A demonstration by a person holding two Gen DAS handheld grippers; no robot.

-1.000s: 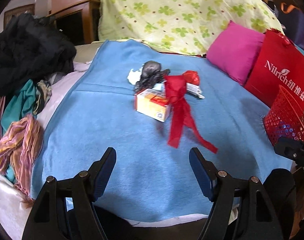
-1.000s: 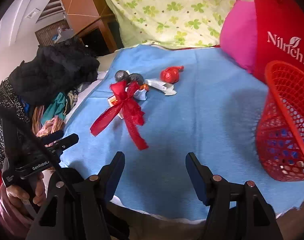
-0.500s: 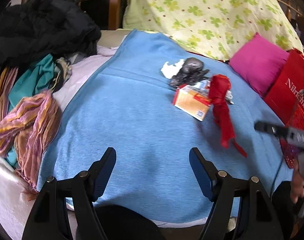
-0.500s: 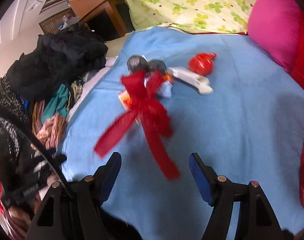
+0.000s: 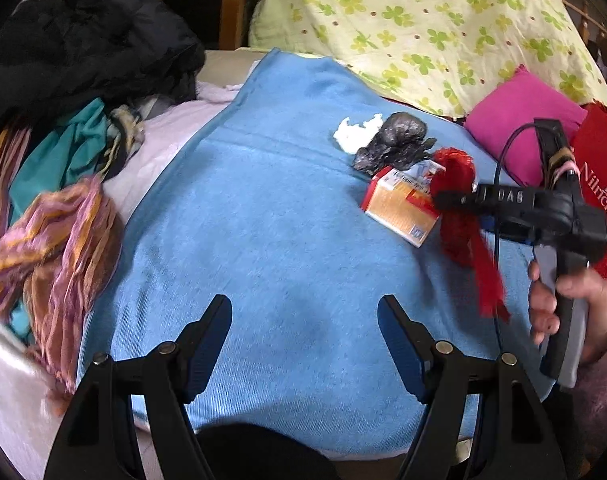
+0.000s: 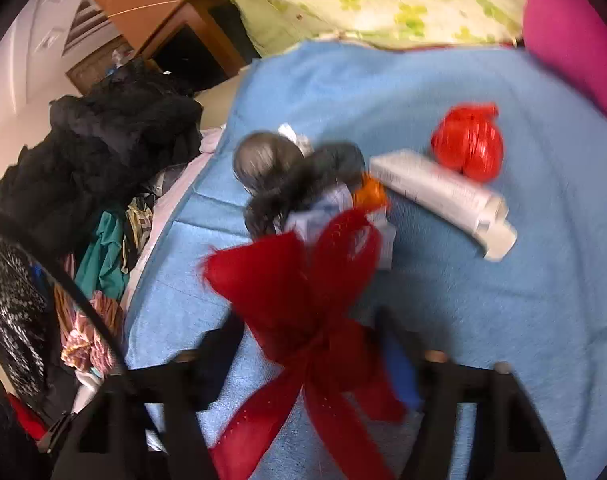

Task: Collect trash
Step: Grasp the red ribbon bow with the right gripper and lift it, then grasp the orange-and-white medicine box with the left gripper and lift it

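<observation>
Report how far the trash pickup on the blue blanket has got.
Nothing looks collected yet. In hand: the right claw has just been closing around the red ribbon bow, which sits between its fingers; blur hides whether the pads grip it. The left claw hovers open and empty. Left on the blanket: the orange box, black crumpled wad, white tissue, white tube and red wrapped ball.

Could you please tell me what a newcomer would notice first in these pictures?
Probably the big red mesh ribbon bow on the blue blanket, with the right tool closing around its knot. Behind it lies a trash cluster: an orange-and-white cardboard box, a crumpled black plastic bag and a white paper scrap. The left tool hovers open, empty.
</observation>
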